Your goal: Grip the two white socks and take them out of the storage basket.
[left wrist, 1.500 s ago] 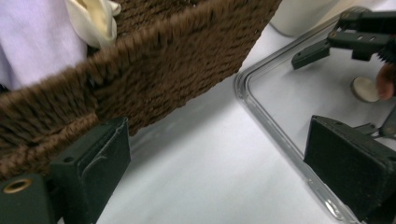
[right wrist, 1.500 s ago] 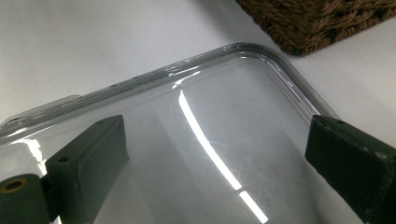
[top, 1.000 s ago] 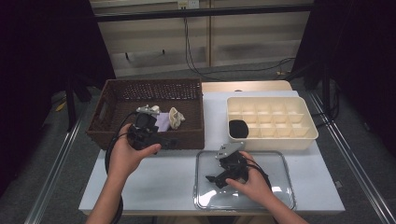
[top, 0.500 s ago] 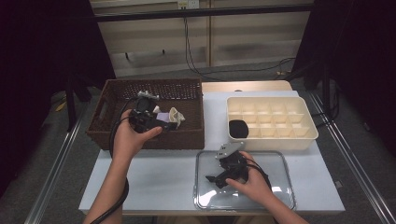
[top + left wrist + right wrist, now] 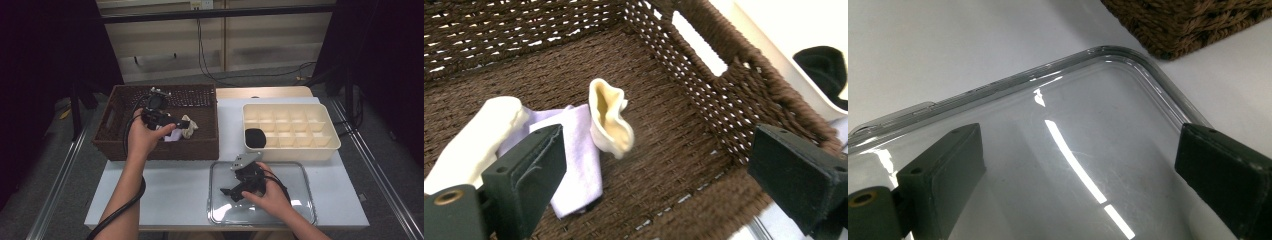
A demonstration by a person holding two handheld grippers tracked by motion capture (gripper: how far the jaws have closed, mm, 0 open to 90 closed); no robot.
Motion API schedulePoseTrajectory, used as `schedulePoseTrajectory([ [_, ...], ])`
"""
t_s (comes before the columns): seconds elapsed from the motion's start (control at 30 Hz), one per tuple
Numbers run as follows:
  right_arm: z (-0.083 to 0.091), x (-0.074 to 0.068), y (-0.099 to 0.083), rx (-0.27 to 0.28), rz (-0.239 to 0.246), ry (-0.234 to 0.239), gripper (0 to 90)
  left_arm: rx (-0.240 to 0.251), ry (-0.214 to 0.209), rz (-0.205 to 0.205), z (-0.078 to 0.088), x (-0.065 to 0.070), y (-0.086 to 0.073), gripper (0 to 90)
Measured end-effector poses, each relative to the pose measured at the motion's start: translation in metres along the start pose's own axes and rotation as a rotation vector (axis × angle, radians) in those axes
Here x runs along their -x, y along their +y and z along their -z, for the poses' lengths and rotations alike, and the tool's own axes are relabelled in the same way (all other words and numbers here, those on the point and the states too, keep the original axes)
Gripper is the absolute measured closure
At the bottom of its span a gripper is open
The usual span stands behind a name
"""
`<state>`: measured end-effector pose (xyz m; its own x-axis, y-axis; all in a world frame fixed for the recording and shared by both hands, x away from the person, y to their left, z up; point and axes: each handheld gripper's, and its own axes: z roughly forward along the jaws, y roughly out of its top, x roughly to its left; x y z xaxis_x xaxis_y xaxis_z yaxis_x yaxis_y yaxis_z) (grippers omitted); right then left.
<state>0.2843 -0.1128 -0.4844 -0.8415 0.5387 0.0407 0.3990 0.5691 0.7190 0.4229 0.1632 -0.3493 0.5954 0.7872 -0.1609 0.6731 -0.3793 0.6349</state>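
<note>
Left claw (image 5: 184, 123) up over the brown wicker basket (image 5: 112, 145), jaws spread wide, nothing between them. Aimed toward the small cream sock (image 5: 189, 129) lying on the basket floor just ahead of it, near the basket's right wall. From the left gripper view, sock (image 5: 609, 117) bunched up with its long axis running away from the camera, open cuff pointing to the far wall, rounded end toward the claw (image 5: 674, 185). Touching a flat lilac cloth (image 5: 579, 160) on its left, with another cream roll (image 5: 474, 142) past that. From the high view, just a pale lump, no telling which end is which.

Right claw (image 5: 226, 191) parked low over the clear plastic lid (image 5: 300, 205) on the white tabletop (image 5: 165, 192), jaws wide apart too, gripping nothing. Right gripper view looking across the lid (image 5: 1058, 165) toward a basket corner. High view adds the cream divided tray (image 5: 332, 145) with a black sock (image 5: 254, 137) in one cell.
</note>
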Motion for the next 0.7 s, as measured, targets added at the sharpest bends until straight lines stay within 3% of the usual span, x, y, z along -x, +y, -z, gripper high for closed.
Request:
schedulePoseTrajectory([
  [0.03, 0.000, 0.000, 0.000, 0.000, 0.000, 0.000, 5.1, 0.004, 0.003, 0.012, -0.002, 0.000, 0.001, 8.6],
  [0.1, 0.000, 0.000, 0.000, 0.000, 0.001, 0.000, 5.1, -0.008, 0.023, -0.007, -0.006, -0.002, 0.003, 8.8],
  [0.7, 0.000, 0.000, 0.000, 0.001, 0.004, 0.001, 5.1, -0.049, 0.024, 0.029, -0.044, -0.019, 0.020, 17.6],
])
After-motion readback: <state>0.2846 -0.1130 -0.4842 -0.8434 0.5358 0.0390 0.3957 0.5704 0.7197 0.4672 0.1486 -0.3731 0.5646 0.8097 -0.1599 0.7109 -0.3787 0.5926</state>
